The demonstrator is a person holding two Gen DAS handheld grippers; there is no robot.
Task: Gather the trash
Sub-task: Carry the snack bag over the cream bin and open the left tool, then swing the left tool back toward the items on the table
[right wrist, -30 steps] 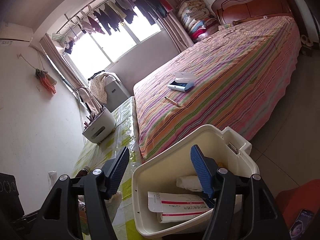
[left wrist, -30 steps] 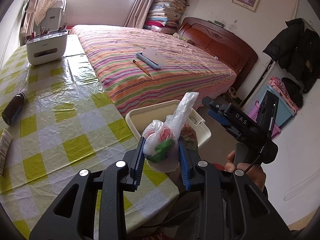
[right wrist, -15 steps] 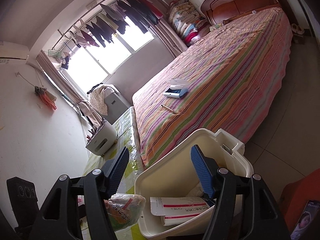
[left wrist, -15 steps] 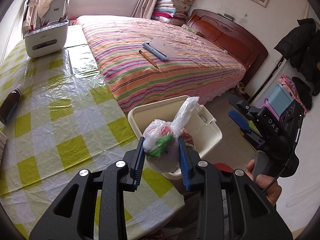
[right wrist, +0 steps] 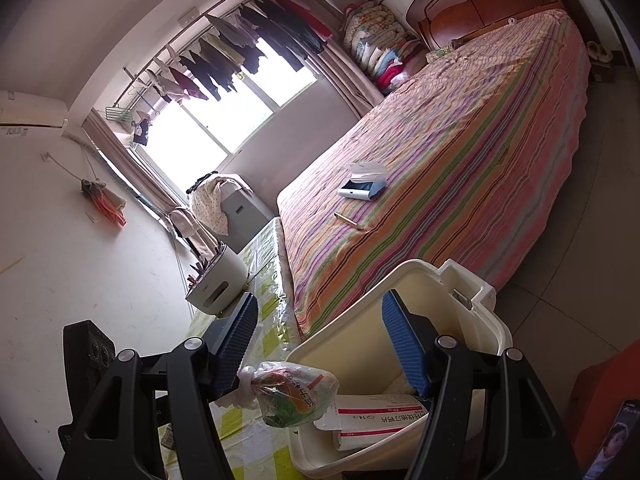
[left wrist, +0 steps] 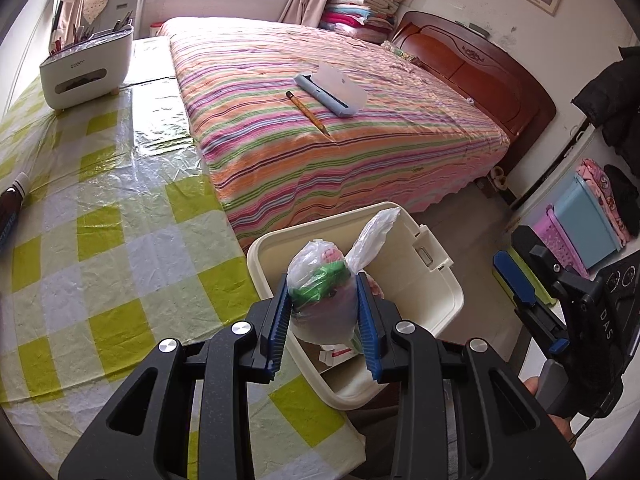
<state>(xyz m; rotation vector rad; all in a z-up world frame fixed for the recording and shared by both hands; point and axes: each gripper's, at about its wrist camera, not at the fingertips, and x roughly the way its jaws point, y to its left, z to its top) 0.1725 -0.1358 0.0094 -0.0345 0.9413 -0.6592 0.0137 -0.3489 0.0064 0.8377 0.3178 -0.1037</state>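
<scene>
My left gripper (left wrist: pixel 324 312) is shut on a knotted clear plastic bag of trash (left wrist: pixel 320 280) with green and pink scraps inside. It holds the bag over the near rim of a cream plastic bin (left wrist: pixel 440 280) beside the table corner. The same bag (right wrist: pixel 292 392) hangs at the bin's (right wrist: pixel 400 280) left edge in the right wrist view. A white carton with red stripes (right wrist: pixel 376 416) lies inside the bin. My right gripper (right wrist: pixel 320 344) stands open, nothing pressed between its pads. It also shows as the right gripper (left wrist: pixel 520 292), right of the bin and apart from it.
The table wears a yellow-green checked cloth (left wrist: pixel 100 240) under clear film, with a white organiser (left wrist: pixel 86 68) at the back and a dark bottle (left wrist: pixel 12 196) at the left edge. A striped bed (left wrist: pixel 340 128) carrying a pencil (left wrist: pixel 308 114) and a blue-white device (left wrist: pixel 336 90) stands behind the bin. Coloured baskets (left wrist: pixel 580 224) sit right.
My left gripper has carried the bag forward and down, over the bin. The bag has come into the right wrist view. The right gripper has barely moved.
</scene>
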